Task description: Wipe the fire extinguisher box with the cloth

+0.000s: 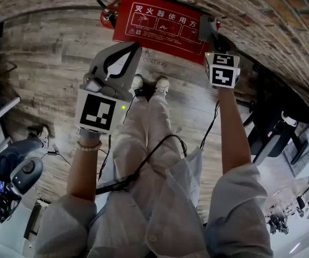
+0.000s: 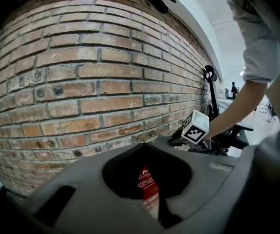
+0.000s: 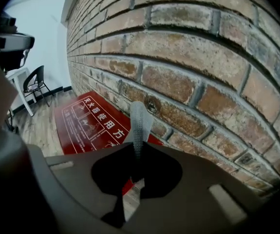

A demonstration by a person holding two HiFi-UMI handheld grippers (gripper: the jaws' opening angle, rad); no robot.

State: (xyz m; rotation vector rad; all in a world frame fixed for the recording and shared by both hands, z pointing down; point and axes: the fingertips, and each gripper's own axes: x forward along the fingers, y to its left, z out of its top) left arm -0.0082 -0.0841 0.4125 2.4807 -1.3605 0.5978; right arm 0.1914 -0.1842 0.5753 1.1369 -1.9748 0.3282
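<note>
The red fire extinguisher box with white print lies on the floor against the brick wall. My right gripper is over the box's right end, shut on a grey cloth that sticks out past the jaws toward the wall, above the box. My left gripper hangs over the box's near edge, left of centre, with its jaws closed and nothing between them. Through its narrow slit a strip of the box shows. The right gripper's marker cube is visible in the left gripper view.
The brick wall runs behind the box. The floor is wood planks. A red extinguisher top sits left of the box. My shoes stand just before it. A black chair and black equipment stand nearby.
</note>
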